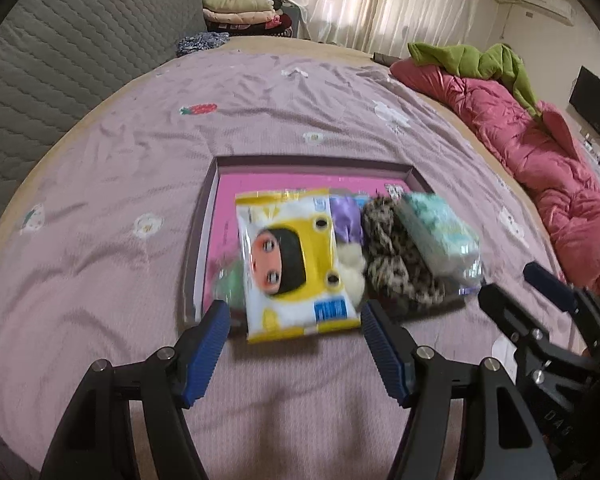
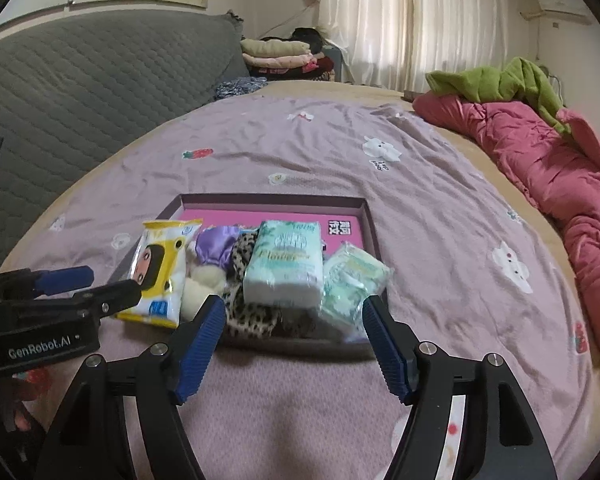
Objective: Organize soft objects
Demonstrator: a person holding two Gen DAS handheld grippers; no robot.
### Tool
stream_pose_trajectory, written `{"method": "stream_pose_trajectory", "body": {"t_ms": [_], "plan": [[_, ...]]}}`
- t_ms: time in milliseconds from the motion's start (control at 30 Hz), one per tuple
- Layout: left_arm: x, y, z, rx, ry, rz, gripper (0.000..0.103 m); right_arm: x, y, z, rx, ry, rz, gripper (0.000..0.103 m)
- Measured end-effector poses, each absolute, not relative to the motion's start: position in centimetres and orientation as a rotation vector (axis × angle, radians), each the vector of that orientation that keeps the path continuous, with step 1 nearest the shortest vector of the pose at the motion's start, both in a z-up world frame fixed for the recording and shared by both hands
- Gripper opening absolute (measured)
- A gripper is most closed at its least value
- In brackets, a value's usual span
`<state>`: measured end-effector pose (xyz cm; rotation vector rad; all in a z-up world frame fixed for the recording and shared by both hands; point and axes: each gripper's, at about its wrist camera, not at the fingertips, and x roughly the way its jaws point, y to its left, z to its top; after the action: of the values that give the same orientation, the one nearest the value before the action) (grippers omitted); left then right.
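Observation:
A shallow box with a pink bottom (image 1: 228,208) (image 2: 272,200) lies on the bed and holds a row of soft things. These are a yellow-and-white wipes pack with a cartoon face (image 1: 296,264) (image 2: 160,268), a purple cloth (image 1: 346,218), a cream fluffy piece (image 2: 202,284), leopard-print fabric (image 1: 400,256) (image 2: 252,316), a mint tissue pack (image 2: 286,268) and a crumpled mint pack (image 2: 352,280). My left gripper (image 1: 296,344) is open just in front of the wipes pack, its pads clear of it. My right gripper (image 2: 294,344) is open before the tissue pack and holds nothing.
The bed has a lilac sheet (image 1: 140,160) with small printed patches. A pink quilt (image 1: 540,160) and green garment (image 1: 480,60) lie along its right side. A grey quilted headboard (image 2: 80,80) stands at left, and folded clothes (image 2: 276,54) are stacked beyond the far corner.

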<state>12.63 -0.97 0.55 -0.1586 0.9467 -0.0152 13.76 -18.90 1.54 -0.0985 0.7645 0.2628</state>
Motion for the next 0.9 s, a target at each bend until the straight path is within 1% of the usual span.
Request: {"method": "stream_pose_trajectory", "body": {"t_ms": [300,900], "plan": [[8.6,-1.8,0.4,-0.164,0.952,-0.002,0.067,10.3,-19.2,1.8,-0.107,0.761,0.269,0.073],[5.3,-0.8,1.7,-0.189,0.913,0.033,0.067,6.3,-18.9,2.6,-0.065,0.734,0.282,0.074]]}}
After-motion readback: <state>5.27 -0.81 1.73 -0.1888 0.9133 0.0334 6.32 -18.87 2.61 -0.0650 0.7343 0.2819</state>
